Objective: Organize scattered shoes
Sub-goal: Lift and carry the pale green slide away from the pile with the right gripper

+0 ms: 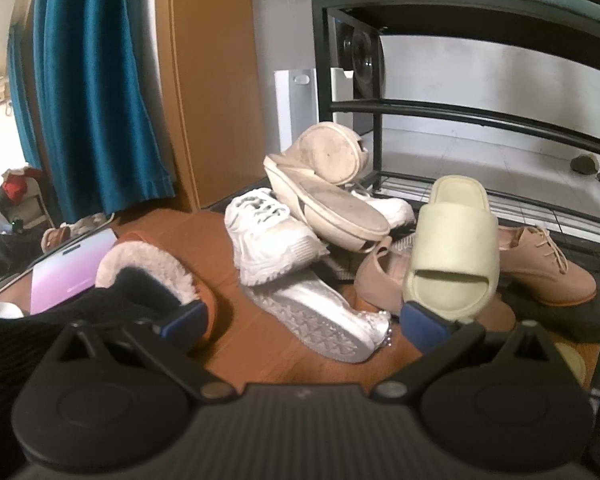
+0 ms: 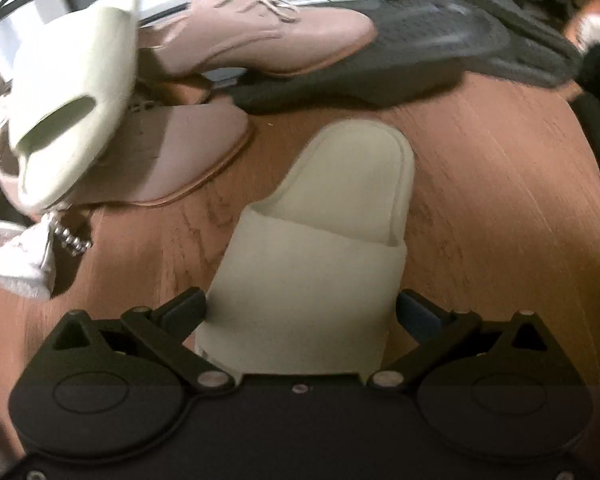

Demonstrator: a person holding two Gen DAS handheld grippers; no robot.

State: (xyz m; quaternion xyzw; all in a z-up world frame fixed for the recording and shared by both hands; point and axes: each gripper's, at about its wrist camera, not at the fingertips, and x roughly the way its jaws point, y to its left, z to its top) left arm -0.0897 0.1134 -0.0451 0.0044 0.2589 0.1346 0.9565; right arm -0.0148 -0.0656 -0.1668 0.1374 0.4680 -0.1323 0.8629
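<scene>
The right gripper is standing wide open, straddling a pale slide lying on the wooden floor; it looks light, soft foam, best pinched across its strap. The left gripper is gaping empty before the shoe pile near the rack.

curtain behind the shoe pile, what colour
Teal blue curtain, seen best in the left wrist view.
</scene>
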